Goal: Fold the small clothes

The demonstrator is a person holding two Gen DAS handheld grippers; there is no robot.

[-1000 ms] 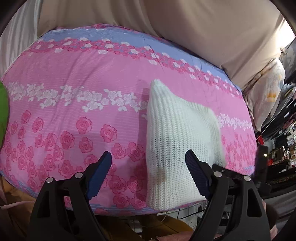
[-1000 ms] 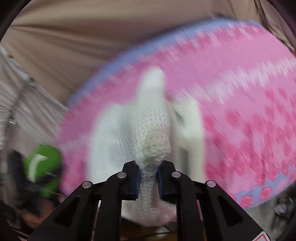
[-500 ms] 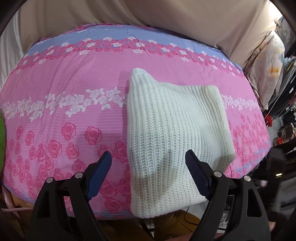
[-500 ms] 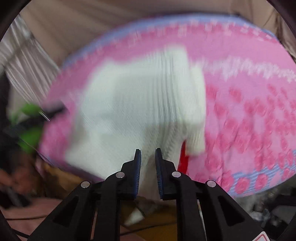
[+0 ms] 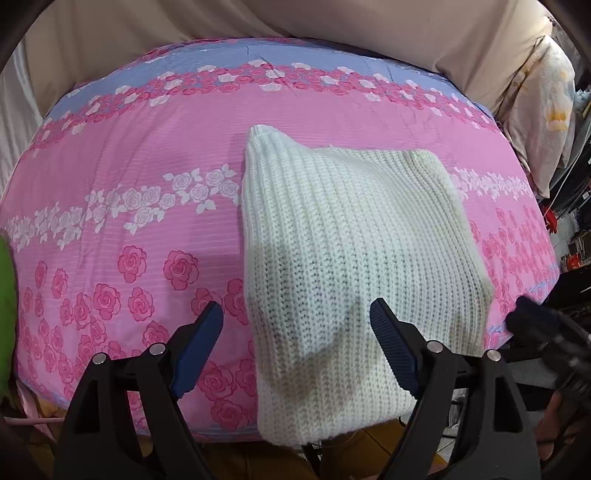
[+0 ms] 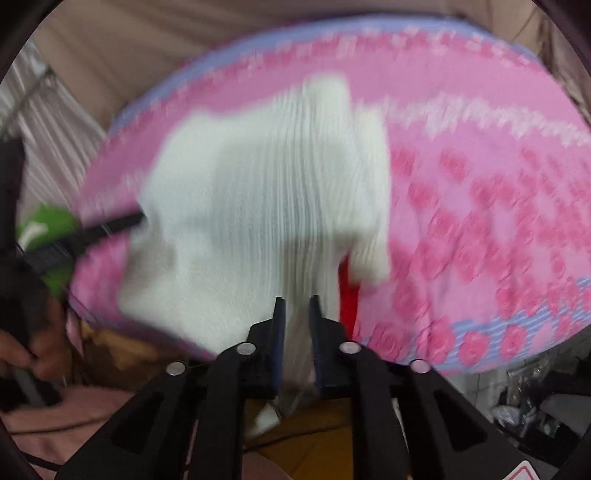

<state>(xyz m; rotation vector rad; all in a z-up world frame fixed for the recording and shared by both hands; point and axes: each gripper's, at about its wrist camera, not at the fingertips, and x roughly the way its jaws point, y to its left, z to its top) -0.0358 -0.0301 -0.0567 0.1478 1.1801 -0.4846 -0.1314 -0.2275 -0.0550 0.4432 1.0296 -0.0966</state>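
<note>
A folded white knit sweater lies on the pink rose-print sheet, its near edge hanging over the front. My left gripper is open and empty, its jaws spread wide above the sweater's near left part. In the blurred right wrist view the sweater fills the middle. My right gripper hovers at its near edge, jaws a narrow gap apart and holding nothing. The right gripper also shows as a dark shape in the left wrist view.
A beige curtain hangs behind the bed. A pale printed pillow or blanket sits at the far right. Something green is at the left edge. A red strip shows beside the sweater's near right edge.
My right gripper let go of the sweater sleeve and pulled back toward the near edge. The sweater settled flat into a folded shape. My left gripper stayed open and came closer.
</note>
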